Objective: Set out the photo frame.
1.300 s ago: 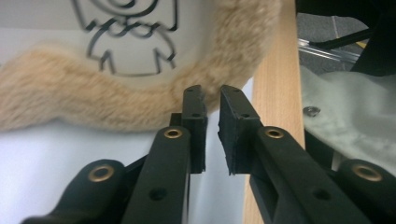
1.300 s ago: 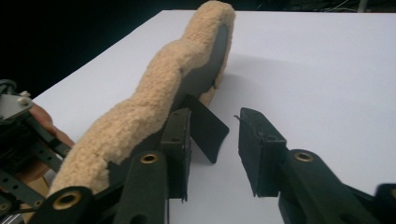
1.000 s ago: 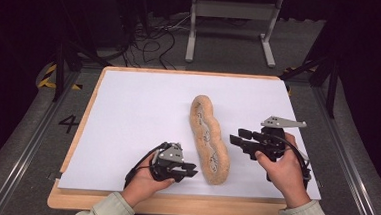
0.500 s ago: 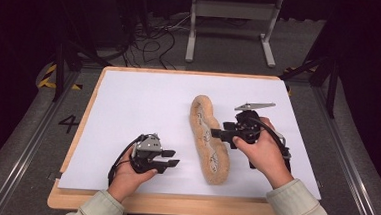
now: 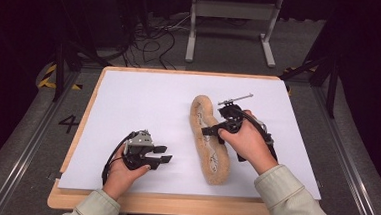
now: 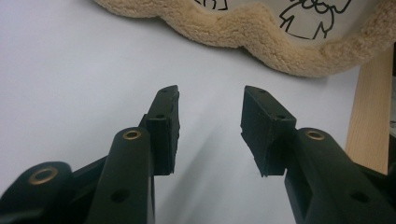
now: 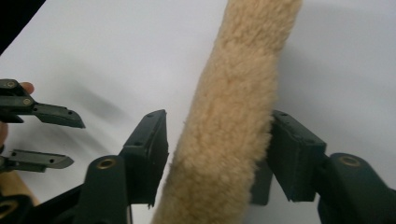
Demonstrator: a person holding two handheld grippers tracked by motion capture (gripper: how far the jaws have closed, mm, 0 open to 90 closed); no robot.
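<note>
A long tan fleece piece (image 5: 214, 164) with a white, black-printed middle lies lengthwise right of centre on the white sheet (image 5: 144, 99). My right gripper (image 5: 208, 128) reaches in from the right at its middle. In the right gripper view the fleece rim (image 7: 233, 93) stands between the jaws of my right gripper (image 7: 218, 116), which have just been closing; one pad touches it, the other shows a sliver of gap. My left gripper (image 5: 168, 154) rests to the left of the fleece, its jaws just opened wider. In its own view my left gripper (image 6: 211, 91) is open and holds nothing, facing the fleece edge (image 6: 261, 42).
The sheet covers a wooden board (image 5: 162, 205) whose edge shows at the front. Behind the board are a metal stand (image 5: 232, 10) and loose cables (image 5: 153, 30) on the dark floor. My left gripper (image 7: 77, 143) shows at the left of the right gripper view.
My right gripper has moved left from beside the fleece onto its middle, so the rim now sits between its jaws. My left gripper slid left, away from the fleece, and its jaws spread wider.
</note>
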